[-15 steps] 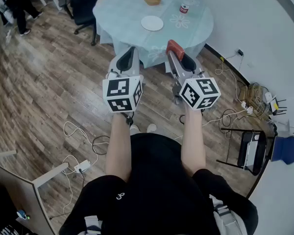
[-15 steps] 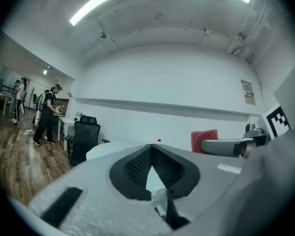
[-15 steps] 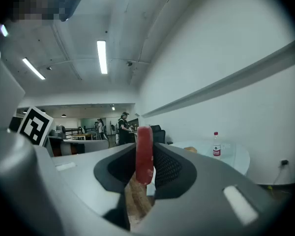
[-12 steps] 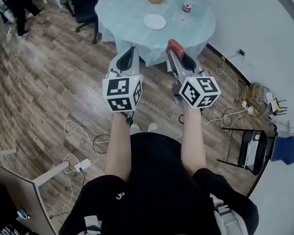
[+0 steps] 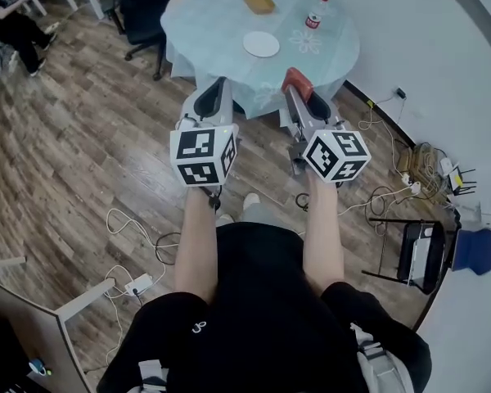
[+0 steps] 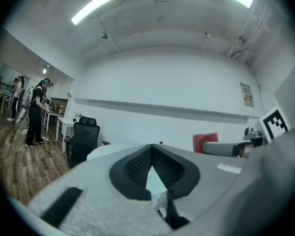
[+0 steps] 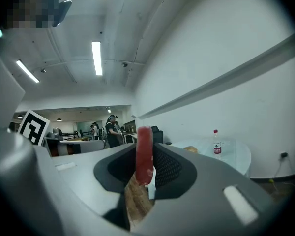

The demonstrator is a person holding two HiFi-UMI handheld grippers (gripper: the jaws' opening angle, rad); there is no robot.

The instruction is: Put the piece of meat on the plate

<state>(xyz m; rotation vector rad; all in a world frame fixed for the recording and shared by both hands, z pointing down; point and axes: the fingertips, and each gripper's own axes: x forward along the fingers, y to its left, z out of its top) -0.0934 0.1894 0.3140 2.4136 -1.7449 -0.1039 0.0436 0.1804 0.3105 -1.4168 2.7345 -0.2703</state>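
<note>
A red piece of meat [image 5: 295, 79] stands on edge between the jaws of my right gripper [image 5: 299, 90], which is shut on it and held level over the wooden floor, short of the table. In the right gripper view the meat [image 7: 144, 154] fills the gap between the dark pads. My left gripper [image 5: 218, 87] is held alongside, shut with nothing in it; its tips meet in the left gripper view [image 6: 151, 147]. The white plate [image 5: 262, 44] lies bare on the round table [image 5: 204, 23] ahead. From the left gripper view the meat [image 6: 205, 140] shows at the right.
On the table also stand a brown dish [image 5: 259, 2] and a red-capped bottle [image 5: 315, 12]. A black office chair [image 5: 143, 6] sits at the table's left. Cables and a power strip [image 5: 137, 283] lie on the floor; a stand [image 5: 417, 252] is at the right wall. People stand far left [image 6: 37, 112].
The table and plate have slid slightly lower and nearer in the head view. Both grippers keep their pose, the meat still in the right one.
</note>
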